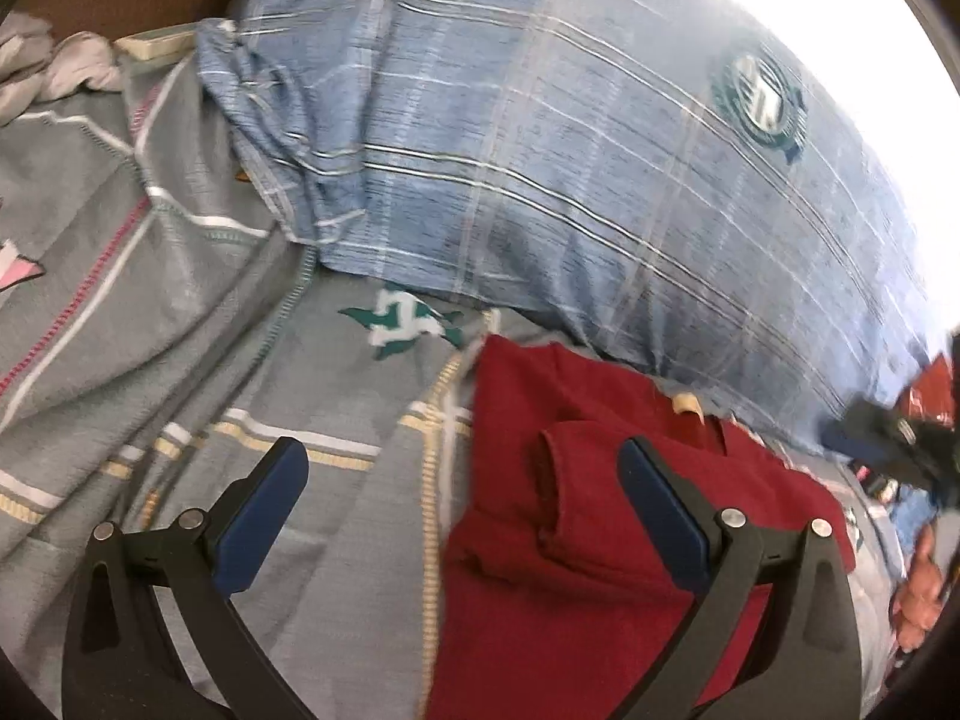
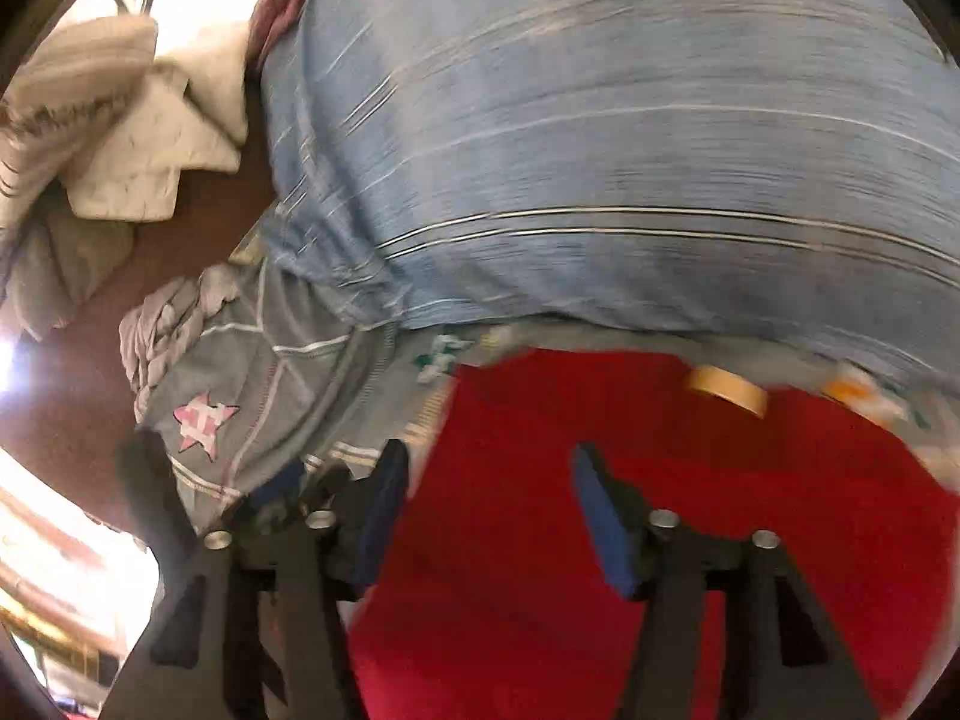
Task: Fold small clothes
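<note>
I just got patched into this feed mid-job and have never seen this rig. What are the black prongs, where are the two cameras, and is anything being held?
Each picture comes from a camera on a handheld gripper, looking along its two blue-padded fingers. The left gripper and right gripper are both open and hold nothing. Under them a red garment lies partly folded on a grey patterned bedsheet, in front of a blue plaid pillow. The right view is blurred.

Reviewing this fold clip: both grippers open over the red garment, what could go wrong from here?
1. The red garment has a loose folded flap; a one-layer pinch by the left gripper could undo it.
2. It lies against the blue plaid pillow; the right gripper could snag that.
3. The right view is blurred, so aim is uncertain.
</note>
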